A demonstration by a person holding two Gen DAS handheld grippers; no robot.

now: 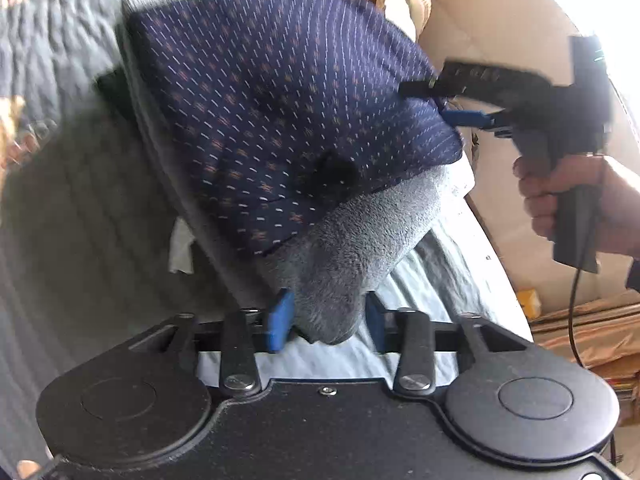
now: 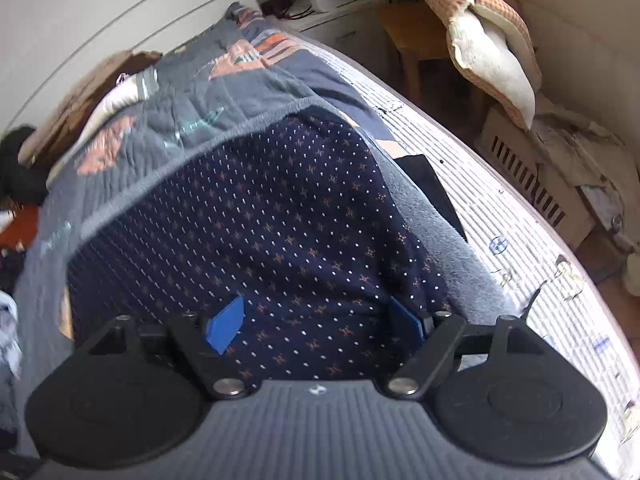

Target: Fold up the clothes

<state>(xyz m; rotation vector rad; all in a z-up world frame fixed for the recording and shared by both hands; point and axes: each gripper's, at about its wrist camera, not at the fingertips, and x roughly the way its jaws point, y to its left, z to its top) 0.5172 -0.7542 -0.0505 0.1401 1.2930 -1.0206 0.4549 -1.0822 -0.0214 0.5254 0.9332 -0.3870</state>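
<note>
Fleece-lined navy garment (image 2: 256, 232) looks soft, floppy, bulky, so we'd grab hems. Left tongs (image 1: 326, 322) spread round the grey corner; right tongs (image 2: 316, 322) spread too.

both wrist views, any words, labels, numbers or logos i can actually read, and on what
No text can be read in either view.
Quilt: pale teal lettering, too blurred to read.
White bed sheet: small printed marks, too small to read.
Navy patterned garment: only dots and motifs, no words.
</note>
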